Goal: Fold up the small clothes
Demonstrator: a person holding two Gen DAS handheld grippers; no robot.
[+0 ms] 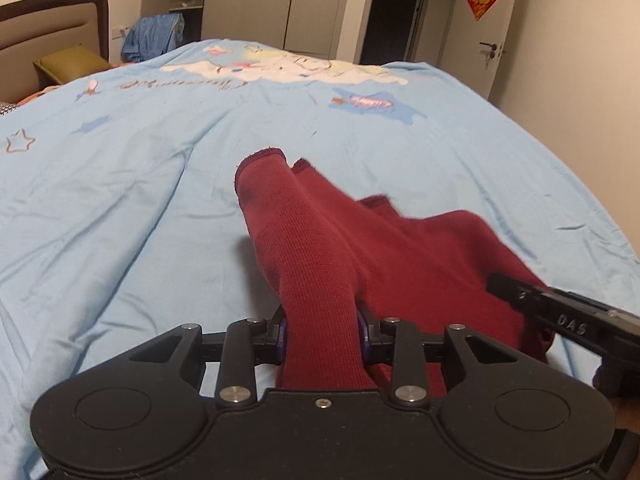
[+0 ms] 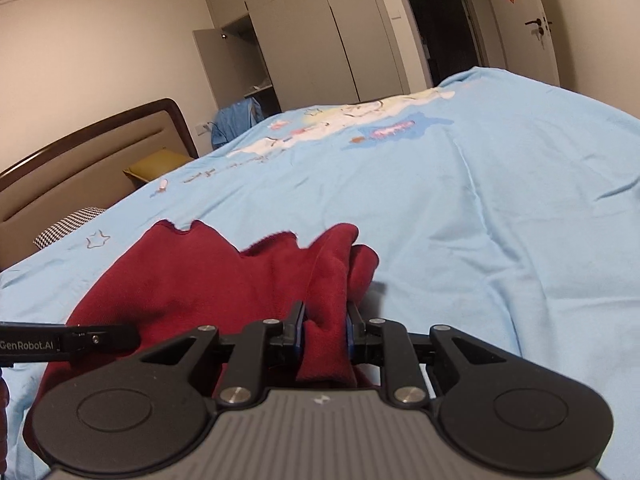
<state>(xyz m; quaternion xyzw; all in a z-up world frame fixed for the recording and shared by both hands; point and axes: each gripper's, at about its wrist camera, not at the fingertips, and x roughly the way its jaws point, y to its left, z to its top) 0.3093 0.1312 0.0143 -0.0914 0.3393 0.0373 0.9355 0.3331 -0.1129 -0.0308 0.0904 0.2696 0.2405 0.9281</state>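
A dark red knit garment [image 1: 360,248] lies on the light blue bed cover [image 1: 140,184]. In the left wrist view my left gripper [image 1: 322,330] is shut on a long tube of it, a leg or sleeve, which runs forward to a cuff. The right gripper's black body shows at the right [image 1: 560,312], over the garment's far side. In the right wrist view my right gripper [image 2: 324,330] is shut on a bunched fold of the red garment [image 2: 208,280], which spreads left. The left gripper's body [image 2: 68,342] enters from the left edge.
The light blue bed cover [image 2: 480,220] carries a cartoon print [image 1: 280,66] further out. A padded headboard [image 2: 92,152], a yellow-green cushion [image 1: 68,62] and a checked pillow [image 2: 68,222] lie on the left. Wardrobes [image 2: 304,40], a blue cloth heap [image 1: 152,36] and a door [image 1: 488,28] stand beyond.
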